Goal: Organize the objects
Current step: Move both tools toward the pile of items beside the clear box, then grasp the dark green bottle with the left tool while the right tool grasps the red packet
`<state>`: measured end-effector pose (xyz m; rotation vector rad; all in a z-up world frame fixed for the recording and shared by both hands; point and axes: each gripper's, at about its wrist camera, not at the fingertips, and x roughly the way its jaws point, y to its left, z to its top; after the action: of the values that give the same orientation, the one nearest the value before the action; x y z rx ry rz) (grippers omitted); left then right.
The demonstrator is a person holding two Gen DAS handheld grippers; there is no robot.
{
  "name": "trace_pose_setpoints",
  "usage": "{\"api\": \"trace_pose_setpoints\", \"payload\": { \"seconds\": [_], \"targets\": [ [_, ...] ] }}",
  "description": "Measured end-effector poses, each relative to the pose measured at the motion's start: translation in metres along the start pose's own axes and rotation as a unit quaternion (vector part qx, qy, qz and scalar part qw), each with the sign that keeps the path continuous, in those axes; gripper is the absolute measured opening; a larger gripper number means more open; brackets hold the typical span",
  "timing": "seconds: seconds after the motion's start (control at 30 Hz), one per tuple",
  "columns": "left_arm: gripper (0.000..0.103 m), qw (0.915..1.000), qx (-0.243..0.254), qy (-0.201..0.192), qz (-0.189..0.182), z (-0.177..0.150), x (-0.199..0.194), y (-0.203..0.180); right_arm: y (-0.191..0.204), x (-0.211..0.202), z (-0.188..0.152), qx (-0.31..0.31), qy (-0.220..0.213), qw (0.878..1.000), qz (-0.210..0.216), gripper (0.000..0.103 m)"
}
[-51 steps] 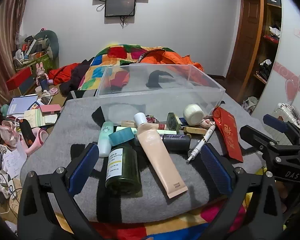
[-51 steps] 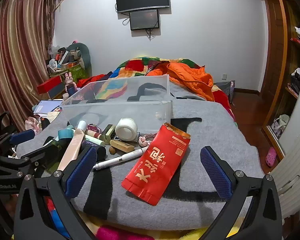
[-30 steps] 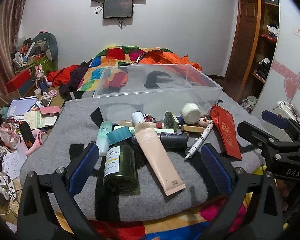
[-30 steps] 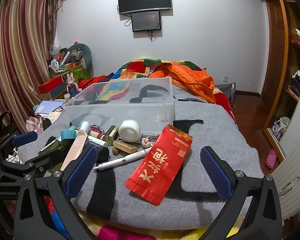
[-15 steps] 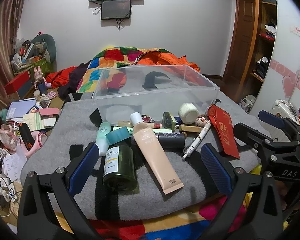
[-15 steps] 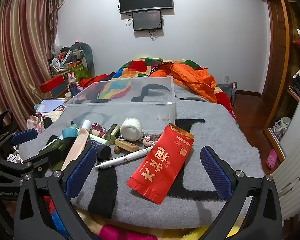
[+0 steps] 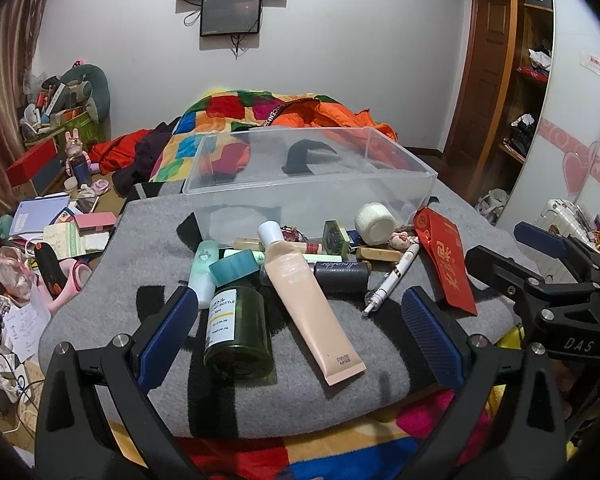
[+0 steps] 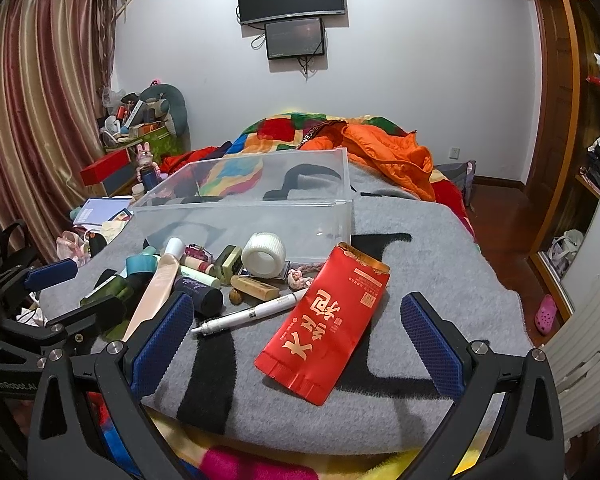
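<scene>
Cluttered bedroom; grey blanket (image 7: 148, 240) on the bed carries a heap of toiletries in front of an empty clear bin (image 7: 308, 184). Left gripper (image 7: 300, 320) and right gripper (image 8: 296, 324): fingers spread wide, nothing held. Risks: green bottle (image 7: 236, 332), prob. round, rolls off the soft edge; tube (image 7: 308, 300) overlaps neighbours, so a grab drags them.

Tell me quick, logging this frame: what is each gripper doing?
Left gripper: jaws open, holding nothing.
Right gripper: jaws open, holding nothing.
</scene>
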<state>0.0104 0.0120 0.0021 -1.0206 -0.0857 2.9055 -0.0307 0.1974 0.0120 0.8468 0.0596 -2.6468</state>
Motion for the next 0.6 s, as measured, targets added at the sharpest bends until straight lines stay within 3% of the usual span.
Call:
{"api": "trace_pose_setpoints", "payload": {
  "seconds": [0.6],
  "targets": [
    [0.103,0.9998,-0.007,0.008,-0.019,-0.0028,0.0014,0.0053,-0.0015,0.0083,-0.0013,-0.004,0.019,1.0,0.003,0.103]
  ]
}}
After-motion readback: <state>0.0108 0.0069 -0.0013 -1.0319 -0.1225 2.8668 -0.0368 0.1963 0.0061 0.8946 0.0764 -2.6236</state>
